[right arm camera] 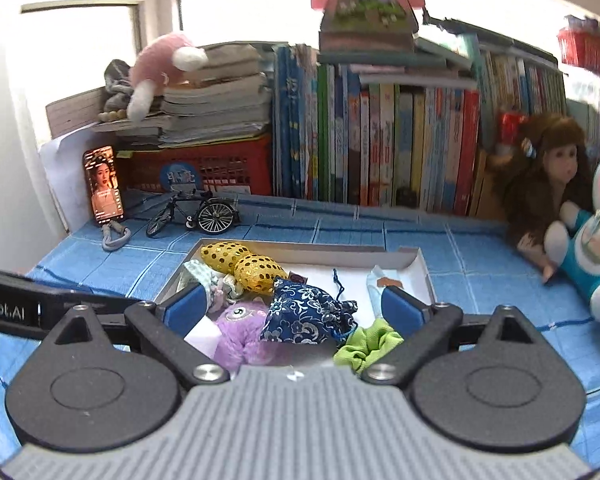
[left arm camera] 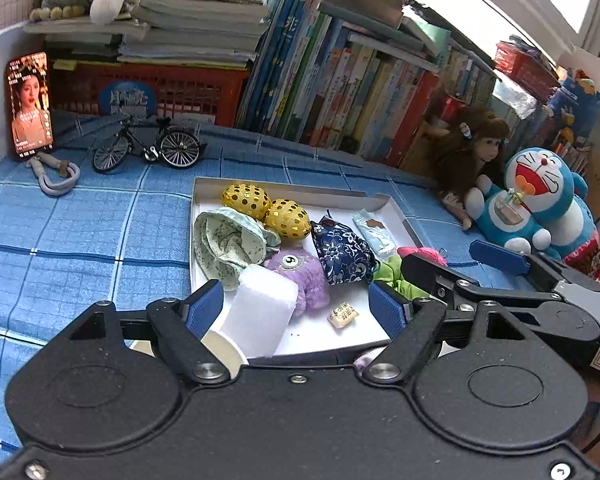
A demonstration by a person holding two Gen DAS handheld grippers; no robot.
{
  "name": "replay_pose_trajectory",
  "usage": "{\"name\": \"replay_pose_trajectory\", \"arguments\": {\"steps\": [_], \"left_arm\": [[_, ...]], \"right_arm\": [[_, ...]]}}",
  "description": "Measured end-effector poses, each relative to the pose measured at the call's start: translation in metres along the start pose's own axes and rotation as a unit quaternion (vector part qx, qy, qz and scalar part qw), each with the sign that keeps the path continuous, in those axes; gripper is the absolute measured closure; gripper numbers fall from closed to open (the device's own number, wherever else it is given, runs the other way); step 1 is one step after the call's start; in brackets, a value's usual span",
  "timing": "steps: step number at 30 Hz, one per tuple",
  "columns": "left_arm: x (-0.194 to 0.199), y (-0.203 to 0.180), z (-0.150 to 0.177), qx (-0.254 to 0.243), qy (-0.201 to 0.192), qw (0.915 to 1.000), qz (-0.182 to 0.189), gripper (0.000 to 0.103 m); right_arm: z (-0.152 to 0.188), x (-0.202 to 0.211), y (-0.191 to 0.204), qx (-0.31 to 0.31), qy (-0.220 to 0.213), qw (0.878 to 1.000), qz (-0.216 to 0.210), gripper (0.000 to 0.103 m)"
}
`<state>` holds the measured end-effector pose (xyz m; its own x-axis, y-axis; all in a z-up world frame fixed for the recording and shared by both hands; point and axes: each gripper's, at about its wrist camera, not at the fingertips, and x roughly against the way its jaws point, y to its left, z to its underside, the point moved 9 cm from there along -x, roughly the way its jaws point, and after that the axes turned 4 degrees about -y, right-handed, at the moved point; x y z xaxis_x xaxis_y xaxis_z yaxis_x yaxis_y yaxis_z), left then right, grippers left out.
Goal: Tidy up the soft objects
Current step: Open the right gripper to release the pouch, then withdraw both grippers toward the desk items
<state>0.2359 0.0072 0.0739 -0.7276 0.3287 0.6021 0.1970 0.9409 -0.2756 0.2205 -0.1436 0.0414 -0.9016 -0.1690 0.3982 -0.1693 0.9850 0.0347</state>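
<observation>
Both tools hover just short of the white tray (left arm camera: 204, 240), the left gripper (left arm camera: 298, 306) spread with nothing pinched and the right gripper (right arm camera: 296, 306) spread wide and empty too, so I judge one placement finished and the next move calls for choosing another soft thing and closing on it. Left to right the tray holds a pale green cloth bundle (left arm camera: 226, 246), two gold sequinned pads (left arm camera: 266, 208), a white foam block (left arm camera: 262, 316), a purple plush (left arm camera: 300, 274), a navy floral pouch (left arm camera: 342, 254), a slim packet (left arm camera: 374, 232) and a green scrunchie (right arm camera: 366, 346) at the front right edge
</observation>
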Motion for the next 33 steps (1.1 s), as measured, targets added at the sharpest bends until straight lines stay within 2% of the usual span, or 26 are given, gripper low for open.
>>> {"name": "replay_pose_trajectory", "arguments": {"steps": [10,17,23,33], "left_arm": [[0.037,0.000,0.027,-0.032,-0.053,0.9981,-0.010,0.021],[0.055,0.009,0.055,-0.024,-0.082,0.9962,-0.015,0.019],[0.073,0.026,0.078,-0.011,-0.128,0.9907,-0.046,0.018],[0.071,0.047,0.114,-0.013,-0.127,0.9886,-0.081,0.017]], "right_arm": [[0.020,0.031,0.014,0.076,-0.028,0.997,-0.003,0.000],[0.045,0.043,0.022,0.103,-0.036,0.994,-0.008,0.000],[0.069,0.050,0.030,0.131,-0.056,0.990,-0.004,0.000],[0.095,0.047,0.029,0.105,-0.064,0.992,0.004,0.000]]}}
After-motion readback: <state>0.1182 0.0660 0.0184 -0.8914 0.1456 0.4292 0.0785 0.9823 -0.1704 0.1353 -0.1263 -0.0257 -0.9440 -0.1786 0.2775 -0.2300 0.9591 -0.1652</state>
